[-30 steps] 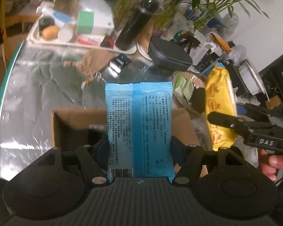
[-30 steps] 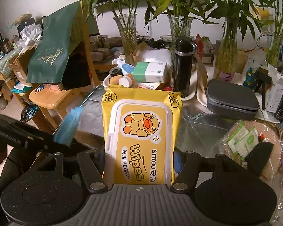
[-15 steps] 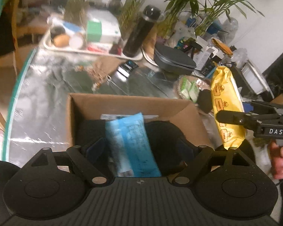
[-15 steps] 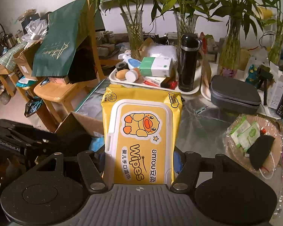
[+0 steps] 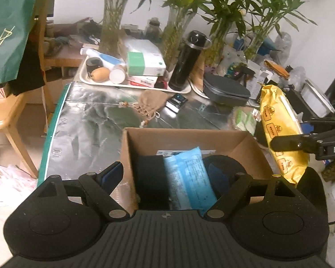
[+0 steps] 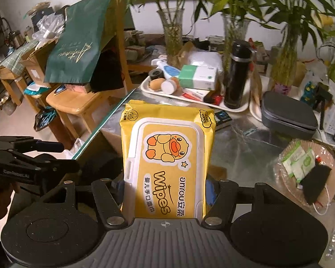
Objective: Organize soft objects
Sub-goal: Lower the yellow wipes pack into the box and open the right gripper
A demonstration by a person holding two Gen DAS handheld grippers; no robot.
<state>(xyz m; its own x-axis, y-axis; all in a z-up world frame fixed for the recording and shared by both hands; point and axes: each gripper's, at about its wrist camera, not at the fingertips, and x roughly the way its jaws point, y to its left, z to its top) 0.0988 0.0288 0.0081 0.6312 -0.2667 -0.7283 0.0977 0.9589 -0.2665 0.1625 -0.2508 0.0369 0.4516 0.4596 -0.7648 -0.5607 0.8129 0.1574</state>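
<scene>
L gripper (image 5: 165, 174) jaws wide, nothing held; light-blue plastic wipes pack (image 5: 188, 178) lies below btwn fingers, inside open brown cardboard box (image 5: 189, 137). R gripper (image 6: 166, 189) clamped on yellow duck-print wipes pack (image 6: 167, 156), upright, beside box.

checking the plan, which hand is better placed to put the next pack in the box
Right: its gripper holds the yellow wipes beside the box. The left gripper is open; the blue pack lies inside.
</scene>
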